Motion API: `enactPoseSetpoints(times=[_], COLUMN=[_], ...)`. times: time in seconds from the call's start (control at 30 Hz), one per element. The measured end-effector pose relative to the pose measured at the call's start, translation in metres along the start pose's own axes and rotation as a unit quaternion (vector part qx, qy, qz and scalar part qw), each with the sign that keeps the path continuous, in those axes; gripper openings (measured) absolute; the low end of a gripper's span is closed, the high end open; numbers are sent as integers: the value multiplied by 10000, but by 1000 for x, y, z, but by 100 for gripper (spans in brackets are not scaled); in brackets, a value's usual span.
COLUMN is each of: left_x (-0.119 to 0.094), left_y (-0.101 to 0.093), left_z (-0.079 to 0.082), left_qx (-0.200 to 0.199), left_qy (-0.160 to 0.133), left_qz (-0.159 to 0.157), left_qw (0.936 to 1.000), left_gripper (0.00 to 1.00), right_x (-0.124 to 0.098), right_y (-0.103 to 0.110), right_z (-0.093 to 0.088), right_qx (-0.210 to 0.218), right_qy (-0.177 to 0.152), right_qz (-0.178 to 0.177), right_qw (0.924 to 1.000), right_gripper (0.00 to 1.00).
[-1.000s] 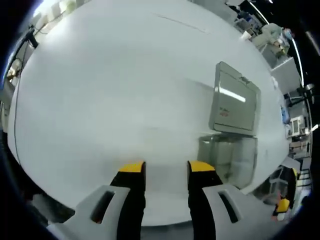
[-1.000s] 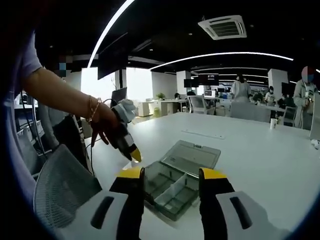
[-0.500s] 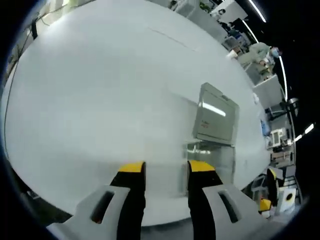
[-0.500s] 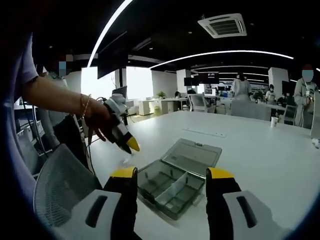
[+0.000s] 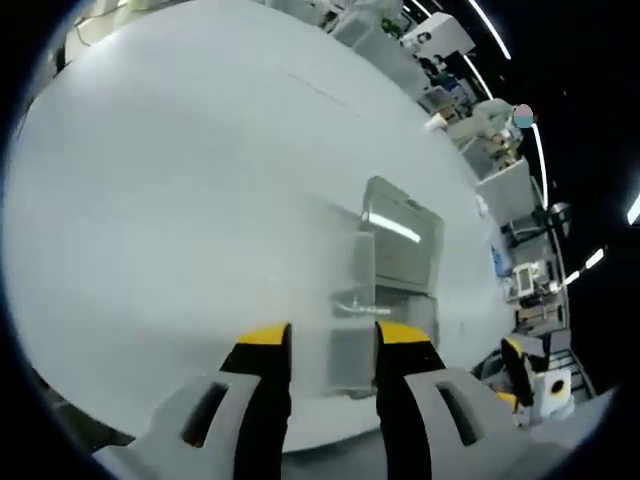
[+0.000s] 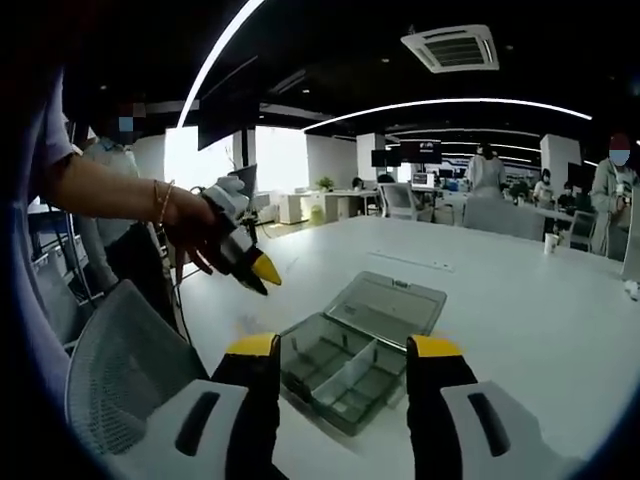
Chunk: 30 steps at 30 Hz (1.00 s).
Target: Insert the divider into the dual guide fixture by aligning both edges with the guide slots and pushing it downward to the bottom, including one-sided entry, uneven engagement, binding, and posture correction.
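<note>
Right gripper [image 6: 340,347] hangs open and empty just above the clear box's [image 6: 355,350] near edge; left gripper [image 5: 330,335], also open, hovers beside it over bare tabletop [image 5: 180,200].

Grey mesh chair [image 6: 120,370] beside white table [image 6: 540,320]; ceiling vent [image 6: 450,47] overhead

Both views face the box [image 5: 385,270] [image 6: 355,350] from opposite sides.
</note>
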State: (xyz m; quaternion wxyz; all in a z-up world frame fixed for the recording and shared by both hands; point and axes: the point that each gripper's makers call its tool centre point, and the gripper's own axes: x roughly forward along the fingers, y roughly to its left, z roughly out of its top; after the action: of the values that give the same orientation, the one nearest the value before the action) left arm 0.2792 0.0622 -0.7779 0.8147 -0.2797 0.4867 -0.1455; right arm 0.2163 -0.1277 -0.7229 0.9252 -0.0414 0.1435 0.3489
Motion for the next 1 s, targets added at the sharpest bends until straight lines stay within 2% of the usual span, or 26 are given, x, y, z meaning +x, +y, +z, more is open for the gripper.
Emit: enactPoseSetpoints(times=[0.33,0.53,0.6,0.73,1.0], left_x=[5,9,9,13,17], left_y=[-33,-53,-63,-72,-94], left_z=[-3,-10,-12,-18,-22], left_qx=[325,486,624,599,596], left_qy=[-66,8,-7,93,114], left_qz=[-708,-1142,-1364,-1522,-1904], left_qw=[9969,9923,9887,9865,9798], left_gripper=[30,30,30,30,30], right_x=[2,2,2,2,1], right_y=[0,2,2,3,3], right_z=[-3,-7,-7,-4,5], right_qx=[-10,-40,-43,-62,-126], right_qy=[108,224,269,265,250], right_qz=[1,31,44,36,-14], right_qw=[9999,9997,9996,9996,9996], right_gripper=[47,45,44,44,43])
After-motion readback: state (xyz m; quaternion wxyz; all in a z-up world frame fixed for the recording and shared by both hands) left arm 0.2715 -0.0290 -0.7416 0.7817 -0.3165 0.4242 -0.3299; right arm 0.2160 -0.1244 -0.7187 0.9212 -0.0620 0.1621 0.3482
